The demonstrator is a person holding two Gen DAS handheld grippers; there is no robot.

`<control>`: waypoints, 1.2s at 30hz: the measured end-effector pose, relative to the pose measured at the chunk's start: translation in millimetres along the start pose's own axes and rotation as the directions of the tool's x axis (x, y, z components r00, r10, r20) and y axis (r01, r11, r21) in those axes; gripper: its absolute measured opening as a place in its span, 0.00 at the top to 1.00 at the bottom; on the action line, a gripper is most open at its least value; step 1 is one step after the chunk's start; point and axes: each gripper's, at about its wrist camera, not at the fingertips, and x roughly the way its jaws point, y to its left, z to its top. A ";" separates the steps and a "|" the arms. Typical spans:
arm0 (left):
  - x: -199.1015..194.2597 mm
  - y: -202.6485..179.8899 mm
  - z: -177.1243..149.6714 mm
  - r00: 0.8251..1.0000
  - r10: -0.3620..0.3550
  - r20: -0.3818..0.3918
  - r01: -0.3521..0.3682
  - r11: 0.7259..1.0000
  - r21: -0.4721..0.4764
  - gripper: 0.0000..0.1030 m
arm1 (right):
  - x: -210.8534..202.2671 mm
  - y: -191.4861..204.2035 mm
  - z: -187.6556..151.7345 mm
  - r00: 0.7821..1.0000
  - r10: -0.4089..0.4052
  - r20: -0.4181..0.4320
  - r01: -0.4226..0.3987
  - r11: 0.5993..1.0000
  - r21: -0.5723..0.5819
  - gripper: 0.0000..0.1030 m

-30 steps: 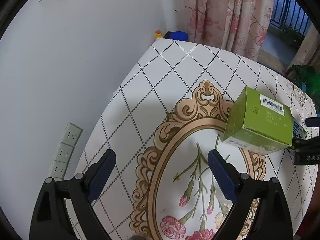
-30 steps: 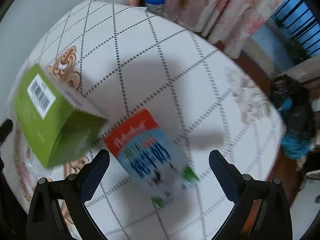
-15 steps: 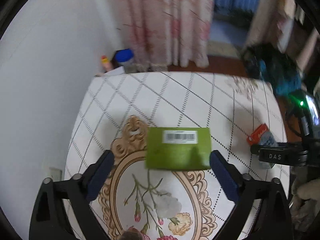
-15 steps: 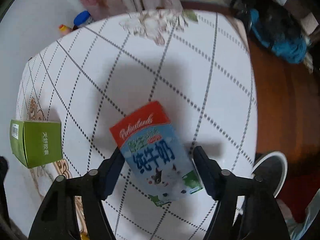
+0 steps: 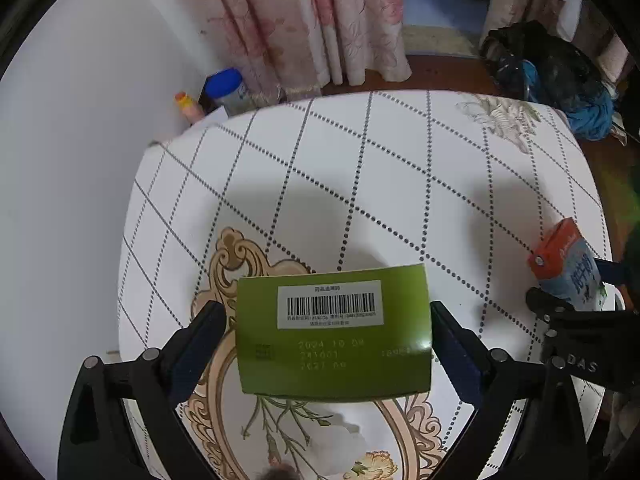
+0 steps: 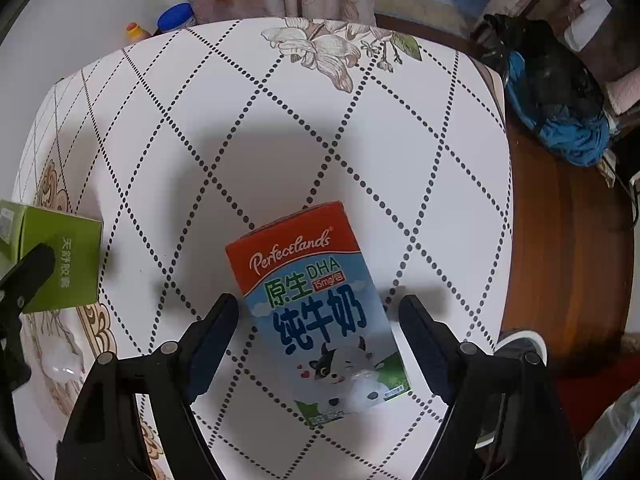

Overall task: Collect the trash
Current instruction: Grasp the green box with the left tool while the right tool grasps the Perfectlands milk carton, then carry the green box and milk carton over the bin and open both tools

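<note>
Left wrist view: left gripper (image 5: 326, 334) fingers flank one green box (image 5: 334, 334), pads just beside its two sides; contact can't be confirmed. Box sits on the white diamond-pattern tablecloth (image 5: 360, 168), barcode face up. At 3 o'clock, one milk carton (image 5: 568, 266) between the other gripper's fingers. At 11 o'clock past the table edge: one blue-lidded jar (image 5: 226, 86), one orange-capped bottle (image 5: 184, 102).

Right wrist view: right gripper (image 6: 320, 328) fingers bracket the carton's lower half, narrow gap each side, grip not confirmed. Green box at 9 o'clock. One dark bag (image 6: 556, 92) at 2 o'clock on the floor.
</note>
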 end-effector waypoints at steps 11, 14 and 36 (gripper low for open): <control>-3.9 -0.2 -5.8 0.998 -0.028 0.061 0.031 0.999 -0.045 0.14 | -13.6 6.8 -14.5 0.999 0.005 0.053 -0.003 0.999 -0.037 0.36; -8.4 2.0 -7.8 0.997 -0.021 0.078 0.025 0.998 -0.058 0.15 | -16.1 11.0 -15.2 0.998 -0.003 0.060 0.005 0.999 -0.044 0.45; -155.5 -17.6 -79.0 0.941 0.003 0.339 0.051 0.987 -0.149 0.15 | -148.7 -35.4 -107.0 0.924 0.147 0.353 -0.194 0.976 0.101 0.46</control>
